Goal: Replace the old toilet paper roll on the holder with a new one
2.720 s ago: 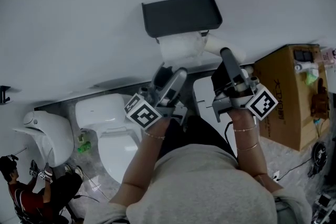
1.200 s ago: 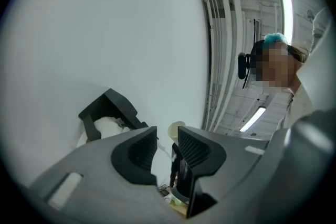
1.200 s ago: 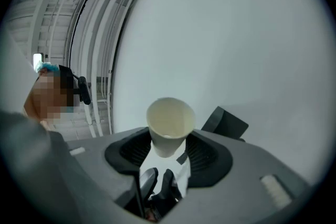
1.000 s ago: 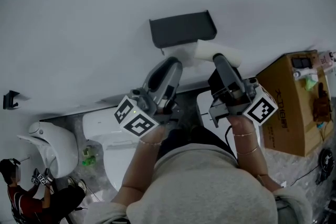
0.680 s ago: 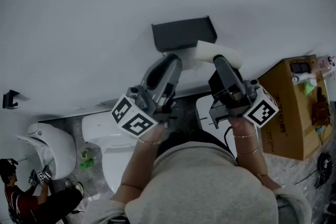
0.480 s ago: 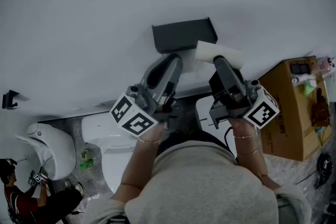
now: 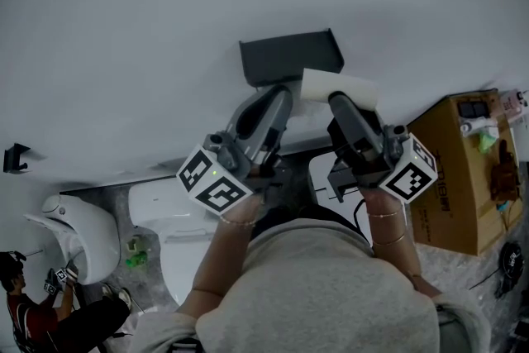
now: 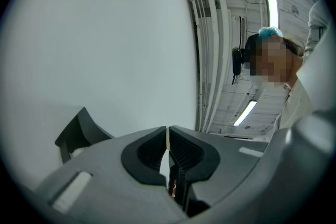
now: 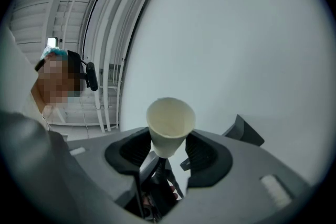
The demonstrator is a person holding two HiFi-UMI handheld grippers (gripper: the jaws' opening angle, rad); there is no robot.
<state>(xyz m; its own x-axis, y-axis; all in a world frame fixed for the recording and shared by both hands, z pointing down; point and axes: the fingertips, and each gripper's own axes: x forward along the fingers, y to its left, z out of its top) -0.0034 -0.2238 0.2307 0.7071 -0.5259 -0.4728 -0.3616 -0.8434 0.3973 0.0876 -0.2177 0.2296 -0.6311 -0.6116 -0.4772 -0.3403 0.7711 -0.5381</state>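
The step in hand looked like working the pale cream hollow cardboard tube point(image 7: 345, 88) at the dark grey wall-mounted holder with its flat shelf top point(image 7: 290, 56); whether the tube was coming off or going on could not be told. To do it well, the tube probably needed to stay level and travel sideways along its own axis, clear of the holder's underside. The squeeze had to stay light, since so thin a wall would likely crush or ovalise. The free gripper could steady the holder if it wobbled.

Nearest, the left gripper point(image 8: 168, 138) pointed up toward the holder. Its jaws had just been closing and stood together, with nothing visible between them.

Beside it, the right gripper point(image 9: 169, 148) had its jaws well apart and clamped across the tube. The pads pressed on the tube's two sides and its open end faced the camera.

Just beyond, the tube sat below the holder's right end, close under it, though touching or not was unclear. Behind stood the plain white wall point(image 7: 165, 12).
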